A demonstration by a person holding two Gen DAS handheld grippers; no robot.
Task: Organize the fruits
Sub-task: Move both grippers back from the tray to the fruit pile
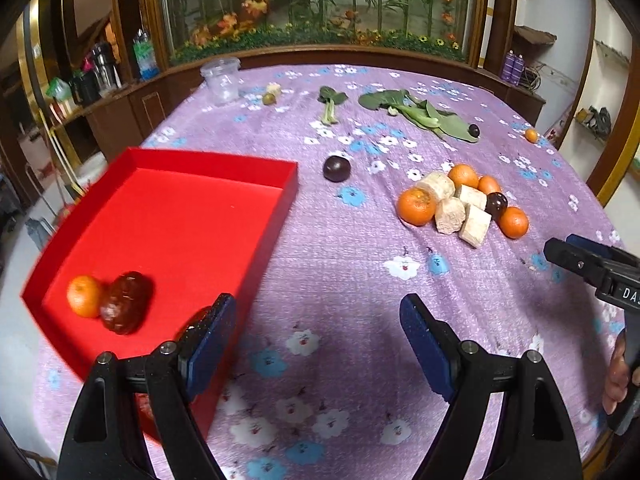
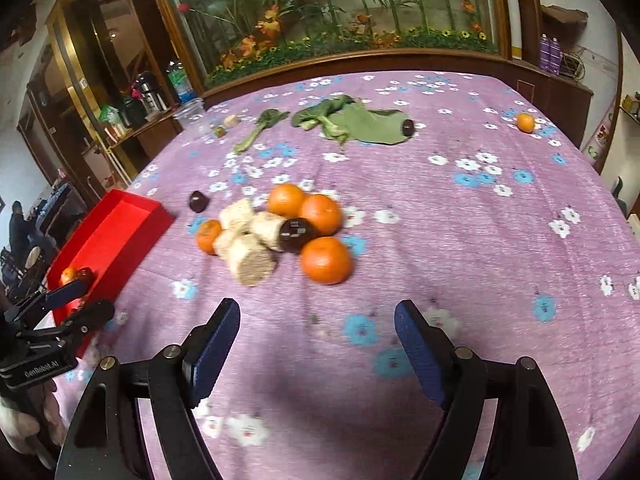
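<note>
A red tray (image 1: 248,248) lies at the left of the purple flowered table and holds an orange (image 1: 83,295) and a dark red fruit (image 1: 126,302). My left gripper (image 1: 316,320) hangs open and empty just right of the tray's near corner. A pile of oranges (image 2: 326,260), pale cut root chunks (image 2: 250,260) and a dark plum (image 2: 297,234) sits mid-table, beyond my right gripper (image 2: 316,320), which is open with nothing between its fingers. Another dark plum (image 1: 337,168) lies alone near the tray's far corner. A small orange (image 2: 525,122) sits far right.
Leafy greens (image 2: 360,122) with a dark fruit (image 2: 408,127) on them lie at the back, beside a clear plastic jar (image 1: 221,80) and a small green fruit (image 1: 268,99). A wooden cabinet with a plant display runs behind the table. The tray overhangs the table's left edge.
</note>
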